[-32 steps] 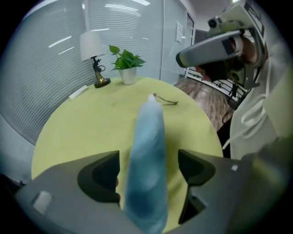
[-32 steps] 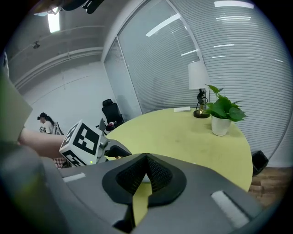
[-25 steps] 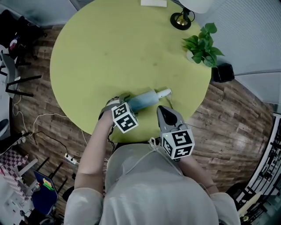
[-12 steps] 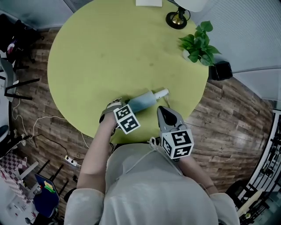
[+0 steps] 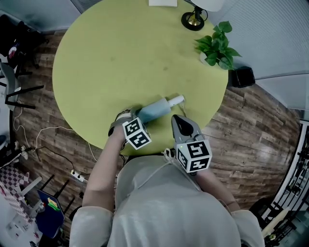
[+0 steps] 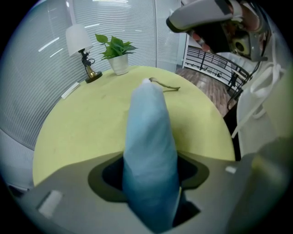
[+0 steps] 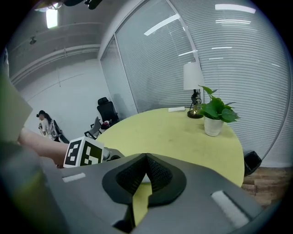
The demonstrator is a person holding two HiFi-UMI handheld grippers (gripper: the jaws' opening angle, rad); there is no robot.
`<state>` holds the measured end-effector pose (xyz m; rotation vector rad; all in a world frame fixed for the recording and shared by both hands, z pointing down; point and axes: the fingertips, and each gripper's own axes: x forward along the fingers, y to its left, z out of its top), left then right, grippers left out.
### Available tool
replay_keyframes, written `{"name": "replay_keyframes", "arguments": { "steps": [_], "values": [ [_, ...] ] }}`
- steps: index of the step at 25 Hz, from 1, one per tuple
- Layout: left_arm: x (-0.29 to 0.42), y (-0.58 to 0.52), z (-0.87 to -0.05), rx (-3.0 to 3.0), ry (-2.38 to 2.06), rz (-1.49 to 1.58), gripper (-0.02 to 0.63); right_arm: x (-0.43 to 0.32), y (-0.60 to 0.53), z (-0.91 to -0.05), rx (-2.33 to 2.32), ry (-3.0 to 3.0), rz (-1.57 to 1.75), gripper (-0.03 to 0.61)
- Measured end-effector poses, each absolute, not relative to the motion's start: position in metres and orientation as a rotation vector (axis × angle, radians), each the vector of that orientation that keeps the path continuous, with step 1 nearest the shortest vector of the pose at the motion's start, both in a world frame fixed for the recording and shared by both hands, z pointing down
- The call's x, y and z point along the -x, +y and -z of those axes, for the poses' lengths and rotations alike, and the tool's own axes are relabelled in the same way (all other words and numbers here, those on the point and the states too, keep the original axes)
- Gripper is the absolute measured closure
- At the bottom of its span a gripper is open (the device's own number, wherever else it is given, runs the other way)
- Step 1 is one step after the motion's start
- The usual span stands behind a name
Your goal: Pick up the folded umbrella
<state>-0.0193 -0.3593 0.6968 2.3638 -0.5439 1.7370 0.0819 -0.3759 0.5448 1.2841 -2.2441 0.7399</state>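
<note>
The folded umbrella [image 5: 154, 110], pale blue with a white handle end [image 5: 176, 101], lies near the front edge of the round yellow-green table [image 5: 120, 58]. My left gripper [image 5: 136, 116] points steeply down over its near end. In the left gripper view the umbrella [image 6: 149, 146] fills the gap between the jaws of the left gripper [image 6: 151, 183], which are closing against its fabric on both sides. Its thin strap [image 6: 165, 86] trails from the far tip. My right gripper [image 5: 176, 119] hovers just right of the umbrella, shut and holding nothing [image 7: 145, 161].
A potted plant [image 5: 213, 46] and a lamp base [image 5: 193, 20] stand at the table's far right, with a flat white object [image 5: 162, 2] at the far edge. Wooden floor, chairs and cables surround the table. A black bin [image 5: 242, 77] sits beside it.
The left gripper's cube has shifted slightly toward the table's near edge as the gripper tipped. The umbrella and the right gripper have stayed put.
</note>
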Motion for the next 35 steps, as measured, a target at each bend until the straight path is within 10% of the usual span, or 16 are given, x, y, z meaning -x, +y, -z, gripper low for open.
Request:
{"name": "replay_keyframes", "arguments": {
  "steps": [17,35],
  "values": [
    [0.025,-0.375,-0.608,-2.434,-0.942,-1.405,0.331,-0.085,-0.361,-0.507,-1.333,-2.321,-0.628,0.578],
    [0.060,-0.400,-0.413,-2.504,-1.505,-0.324,0.331,-0.076,-0.397,-0.416,-1.461,-2.452,-0.418,0.578]
  ]
}}
